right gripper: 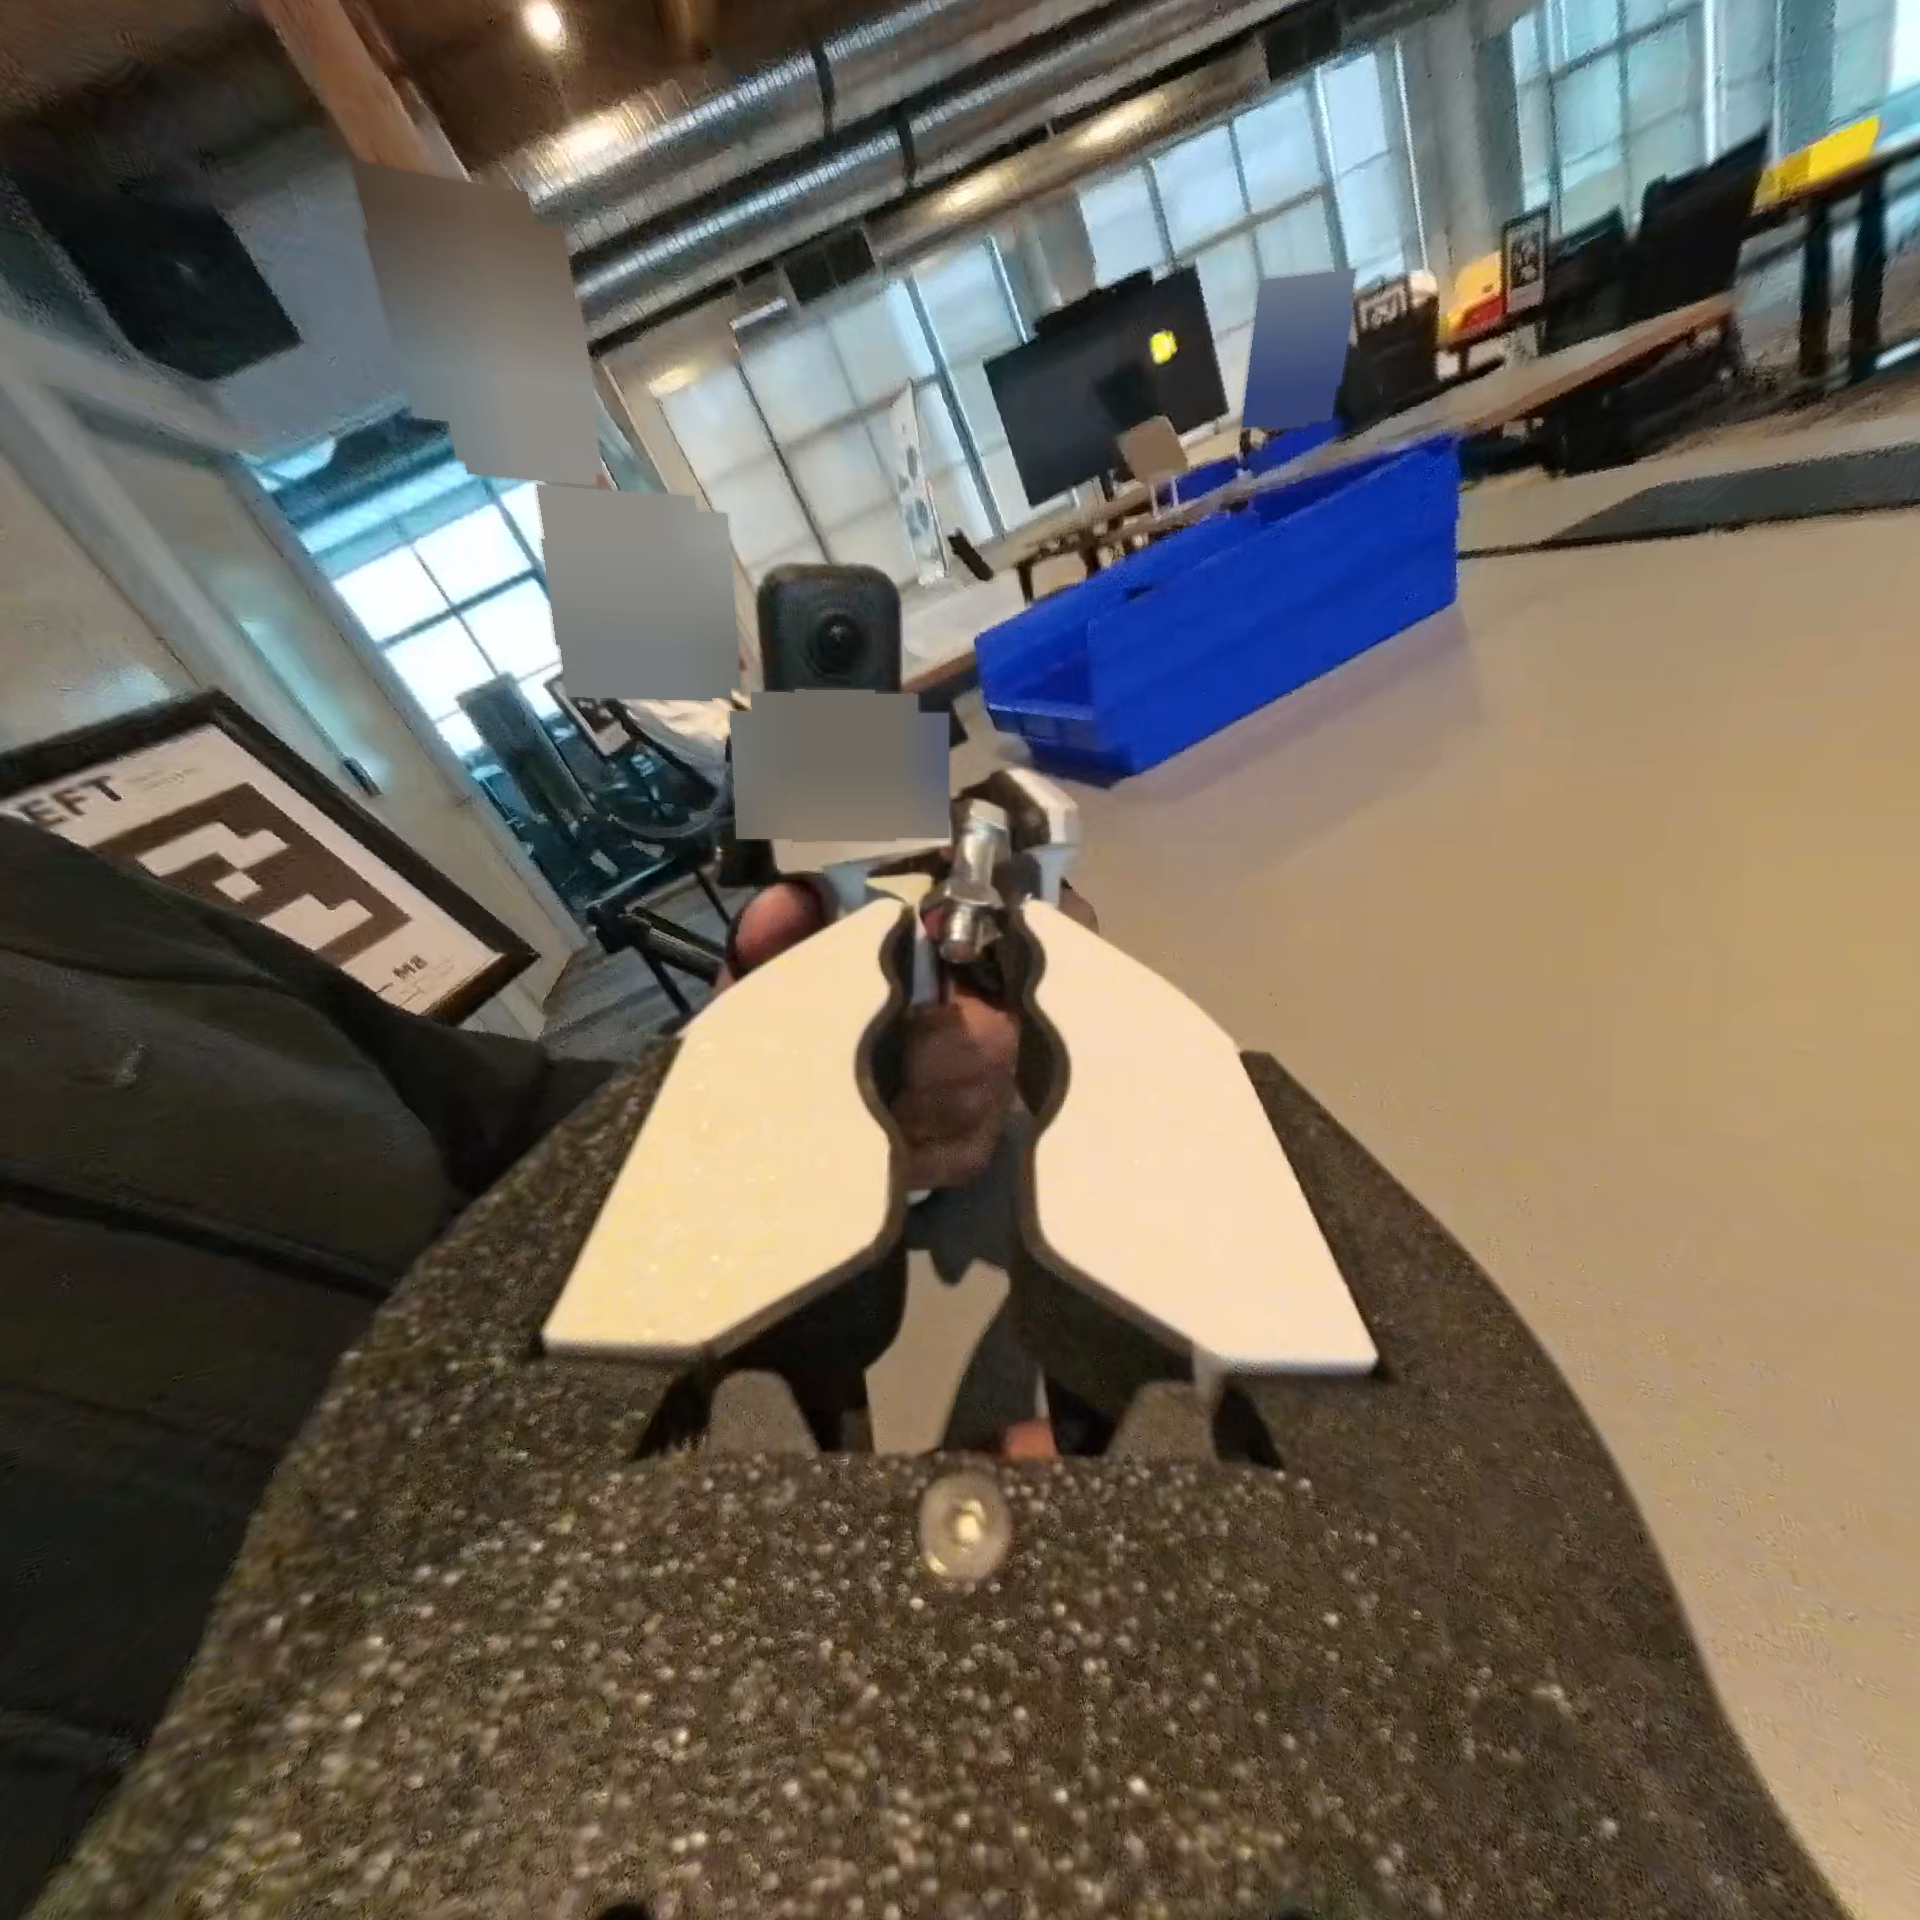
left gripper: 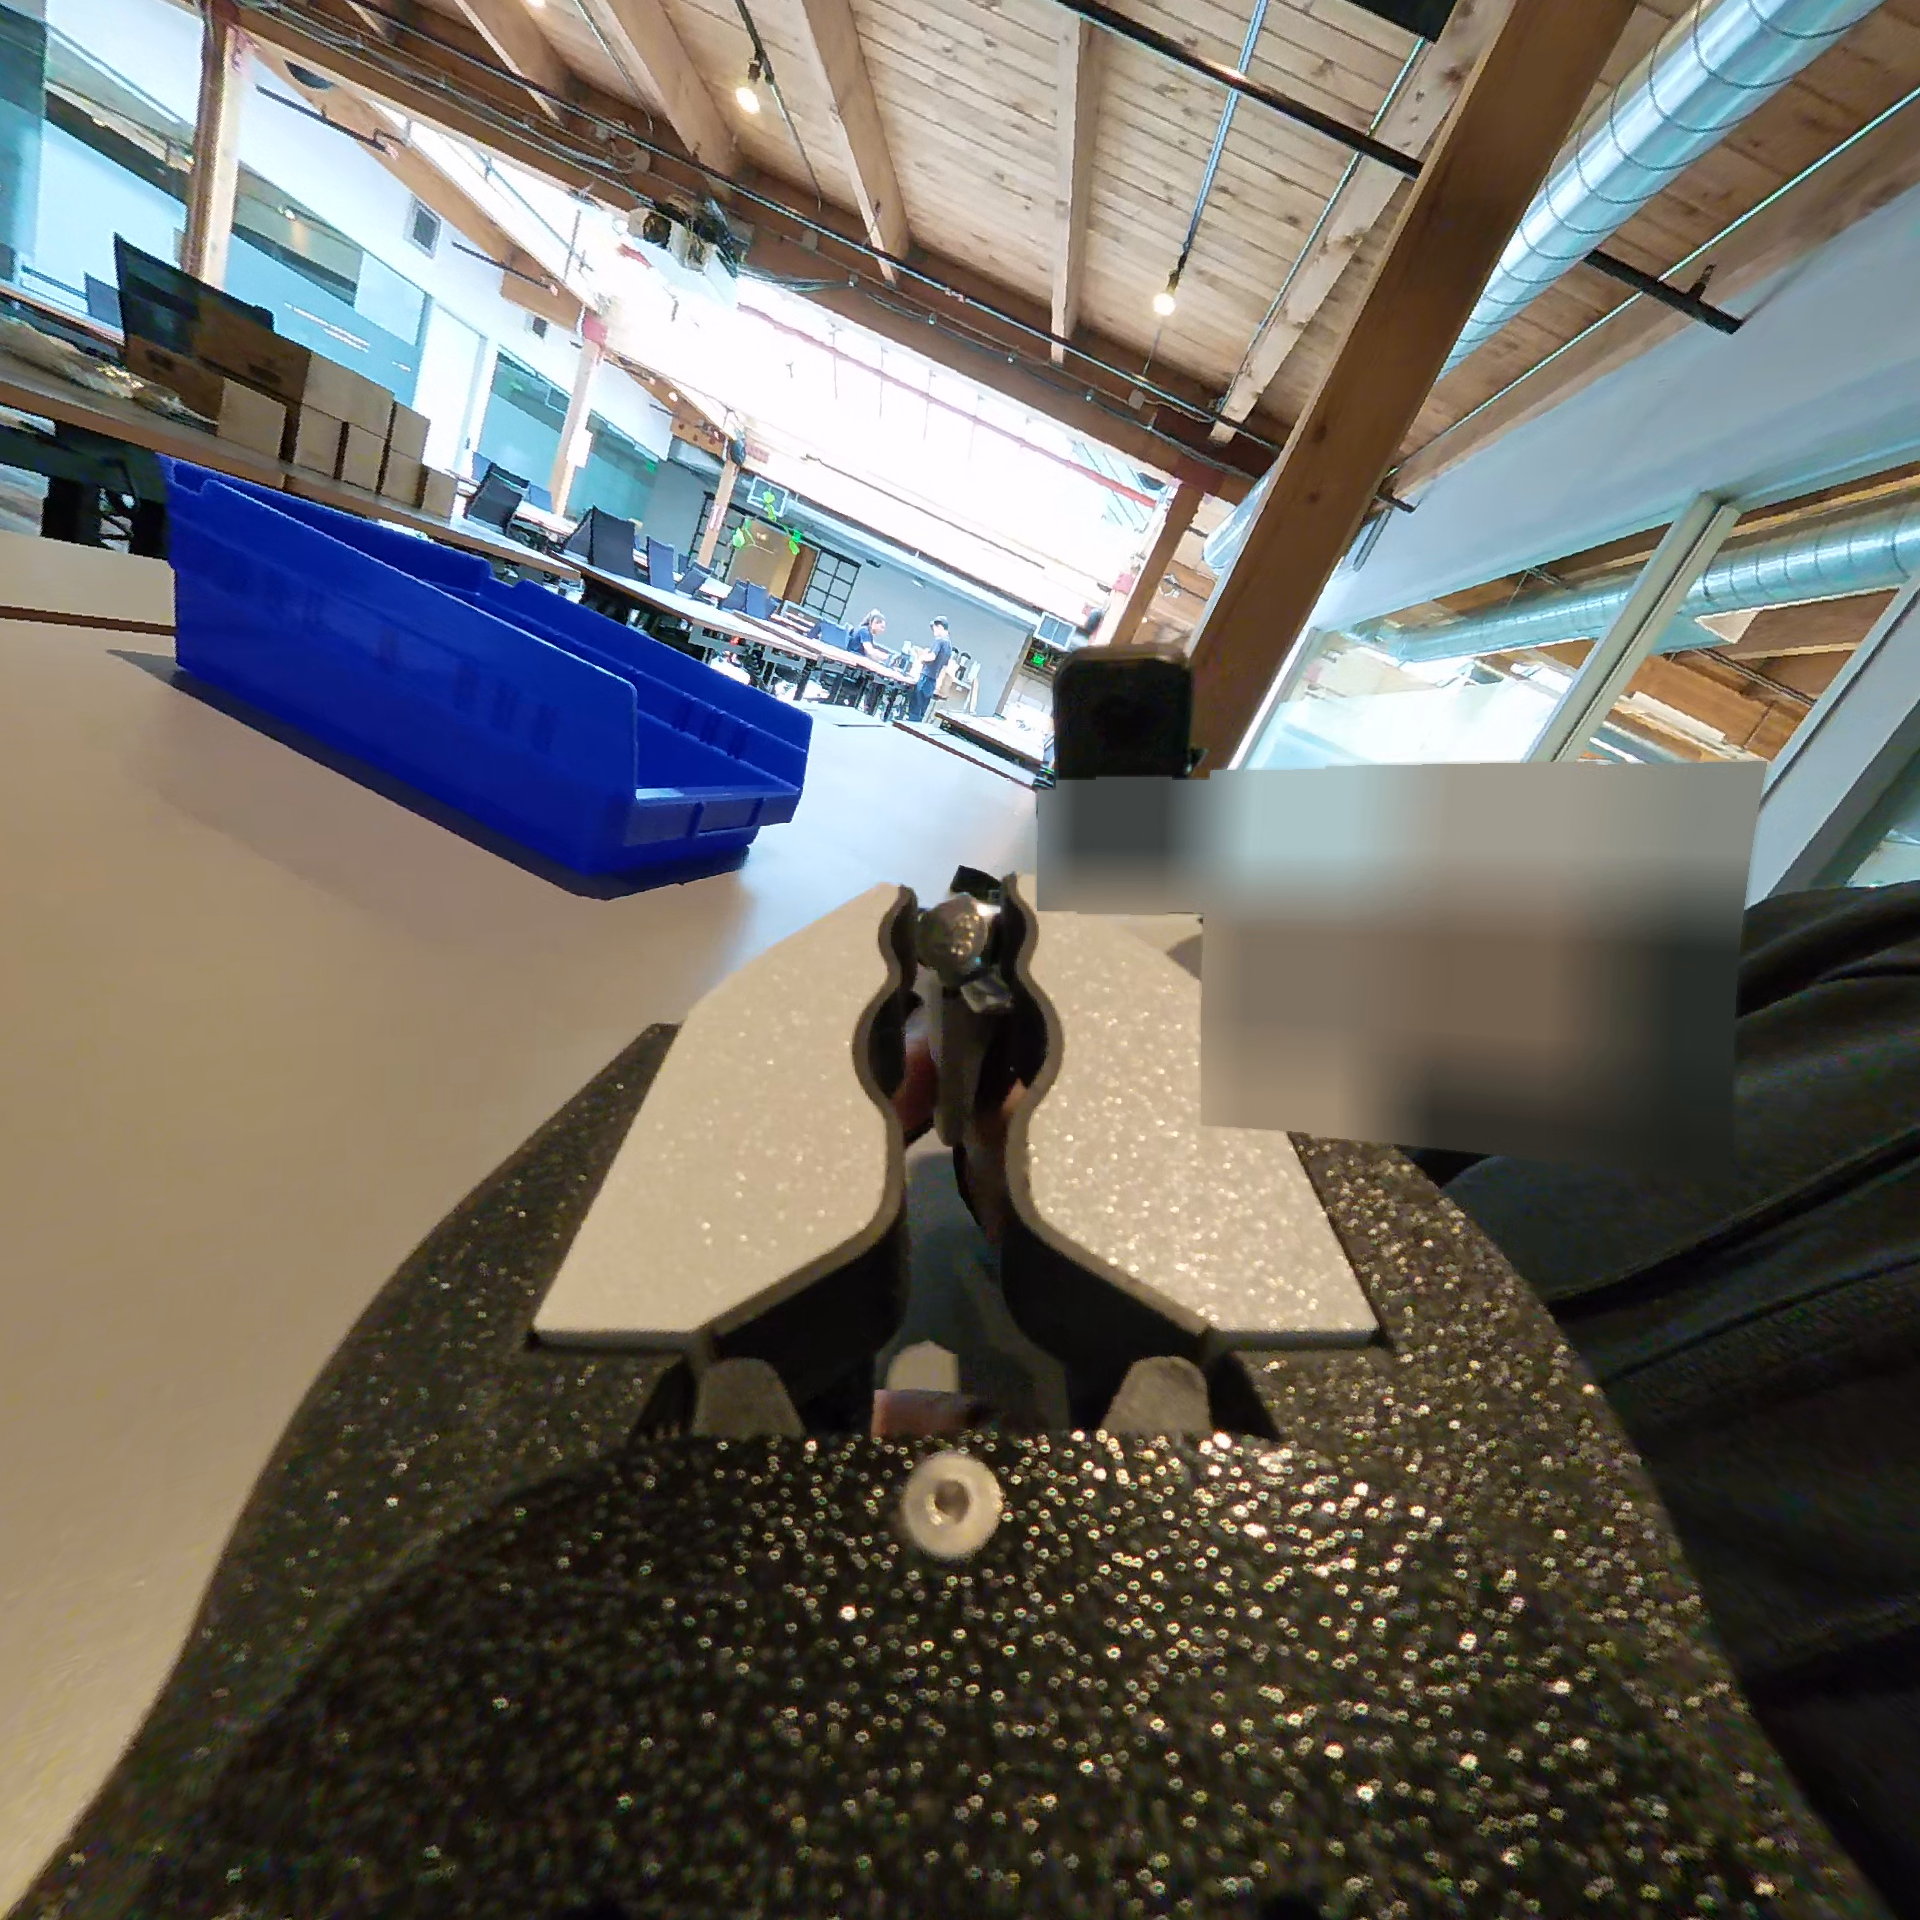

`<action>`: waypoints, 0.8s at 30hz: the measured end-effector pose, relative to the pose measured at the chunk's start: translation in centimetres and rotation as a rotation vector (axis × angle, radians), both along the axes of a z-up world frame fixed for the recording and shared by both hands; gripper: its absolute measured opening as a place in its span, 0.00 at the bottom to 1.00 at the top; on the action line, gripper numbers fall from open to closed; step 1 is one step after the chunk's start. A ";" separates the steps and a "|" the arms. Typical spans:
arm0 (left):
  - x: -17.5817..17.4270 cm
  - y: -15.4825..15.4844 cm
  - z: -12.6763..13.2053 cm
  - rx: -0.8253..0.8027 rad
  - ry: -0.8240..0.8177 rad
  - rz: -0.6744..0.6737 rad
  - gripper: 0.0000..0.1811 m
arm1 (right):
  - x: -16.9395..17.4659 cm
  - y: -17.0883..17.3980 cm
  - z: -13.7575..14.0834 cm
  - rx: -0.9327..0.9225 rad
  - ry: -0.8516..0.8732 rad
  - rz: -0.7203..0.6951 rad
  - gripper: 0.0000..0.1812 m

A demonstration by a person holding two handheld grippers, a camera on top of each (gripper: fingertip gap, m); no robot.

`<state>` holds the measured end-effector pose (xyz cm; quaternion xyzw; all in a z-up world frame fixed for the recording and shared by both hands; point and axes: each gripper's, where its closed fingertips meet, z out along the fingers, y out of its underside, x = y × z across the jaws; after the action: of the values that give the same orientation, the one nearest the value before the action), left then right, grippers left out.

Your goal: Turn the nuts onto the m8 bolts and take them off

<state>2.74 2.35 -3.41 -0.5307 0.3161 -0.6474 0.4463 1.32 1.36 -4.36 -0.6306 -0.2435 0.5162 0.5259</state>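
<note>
Up close, the left gripper (left gripper: 958,940) is pinched nearly closed on a bolt (left gripper: 952,935), its hex head facing the camera right at the fingertips. The right gripper (right gripper: 971,920) is closed down too, gripping shiny metal at its tips, nut or bolt end, hard to tell. Both are held up above the grey table (left gripper: 260,935), which is bare all the way to the blue bin (left gripper: 468,686). Only the right view shows the opposing gripper's camera (right gripper: 828,629) and a framed marker board (right gripper: 260,862).
</note>
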 end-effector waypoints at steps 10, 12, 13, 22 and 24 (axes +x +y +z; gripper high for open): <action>-0.3 0.4 0.2 -0.026 -0.023 0.004 0.08 | -0.6 0.4 -0.7 0.748 -0.635 -0.436 0.20; -0.3 0.3 0.1 -0.024 -0.020 0.004 0.08 | -0.7 0.6 -0.9 0.808 -0.707 -0.490 0.19; -0.3 0.3 0.1 -0.025 -0.020 -0.001 0.08 | -0.5 0.8 -0.9 0.810 -0.725 -0.519 0.14; -0.2 0.2 0.1 -0.021 -0.017 -0.008 0.08 | 0.0 0.8 -0.7 0.241 -0.295 -0.248 0.00; -0.3 0.3 0.2 -0.025 -0.025 -0.002 0.08 | 0.0 0.4 -0.4 0.107 -0.154 -0.127 0.00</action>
<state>2.48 2.63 -3.21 -0.5277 0.3029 -0.6586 0.4428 1.28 1.73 -4.75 -0.6537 -0.2698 0.4181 0.5701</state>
